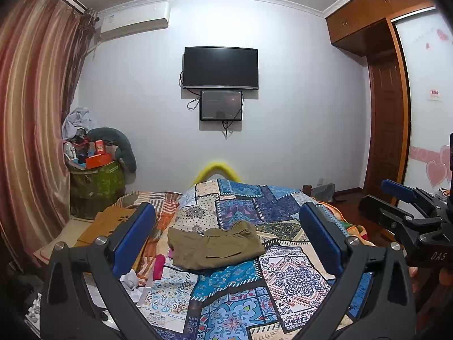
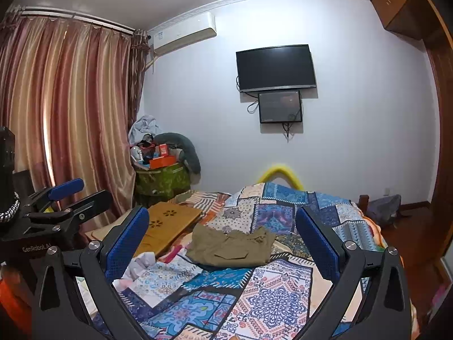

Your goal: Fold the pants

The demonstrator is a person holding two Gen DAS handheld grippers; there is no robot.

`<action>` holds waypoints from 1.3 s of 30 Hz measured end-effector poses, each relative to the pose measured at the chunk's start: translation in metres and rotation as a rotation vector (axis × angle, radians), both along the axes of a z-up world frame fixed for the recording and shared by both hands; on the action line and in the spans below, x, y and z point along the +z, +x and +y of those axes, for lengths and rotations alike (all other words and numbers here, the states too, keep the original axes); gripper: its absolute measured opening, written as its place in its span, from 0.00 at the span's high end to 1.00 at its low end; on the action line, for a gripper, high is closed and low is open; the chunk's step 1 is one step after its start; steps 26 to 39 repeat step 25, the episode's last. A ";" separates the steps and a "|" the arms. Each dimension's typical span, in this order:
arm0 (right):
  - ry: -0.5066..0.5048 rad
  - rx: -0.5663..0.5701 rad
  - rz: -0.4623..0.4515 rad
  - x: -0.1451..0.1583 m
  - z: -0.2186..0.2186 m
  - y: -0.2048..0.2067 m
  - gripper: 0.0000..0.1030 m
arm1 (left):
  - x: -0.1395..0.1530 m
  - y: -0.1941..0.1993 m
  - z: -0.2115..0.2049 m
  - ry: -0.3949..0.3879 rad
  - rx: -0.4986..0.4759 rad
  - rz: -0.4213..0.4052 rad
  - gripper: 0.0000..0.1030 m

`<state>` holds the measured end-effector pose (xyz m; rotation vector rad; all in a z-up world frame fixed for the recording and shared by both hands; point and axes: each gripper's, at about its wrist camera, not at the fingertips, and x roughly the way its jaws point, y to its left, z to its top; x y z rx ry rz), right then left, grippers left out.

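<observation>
Olive-brown pants point(image 1: 215, 245) lie folded in a compact bundle on the patchwork bedspread point(image 1: 286, 277), waistband toward the far side. They also show in the right wrist view point(image 2: 232, 248). My left gripper point(image 1: 226, 235) is open and empty, held above the bed short of the pants. My right gripper point(image 2: 223, 236) is open and empty too, held at a similar height. The right gripper shows at the right edge of the left wrist view point(image 1: 396, 198); the left gripper shows at the left edge of the right wrist view point(image 2: 76, 192).
A tan wooden lap board point(image 2: 167, 222) lies on the bed's left side with white cloth point(image 2: 141, 265) and a pink item point(image 1: 159, 266) near it. A cluttered green bin point(image 1: 96, 181) stands by the curtain point(image 1: 34, 130). A wardrobe point(image 1: 388, 119) stands at right.
</observation>
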<state>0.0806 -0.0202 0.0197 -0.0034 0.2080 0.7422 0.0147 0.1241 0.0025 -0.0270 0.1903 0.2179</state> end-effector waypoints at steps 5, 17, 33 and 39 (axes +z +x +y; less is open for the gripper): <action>0.002 -0.002 0.000 0.000 0.000 0.000 0.00 | 0.000 0.001 -0.001 -0.003 -0.006 0.000 0.00; 0.004 -0.006 0.004 0.002 -0.001 0.000 0.00 | 0.000 0.003 0.000 -0.009 -0.016 0.010 0.00; 0.005 -0.007 0.012 0.003 0.002 0.001 0.00 | -0.001 0.007 0.003 -0.024 -0.022 0.018 0.00; 0.005 -0.007 0.012 0.003 0.002 0.001 0.00 | -0.001 0.007 0.003 -0.024 -0.022 0.018 0.00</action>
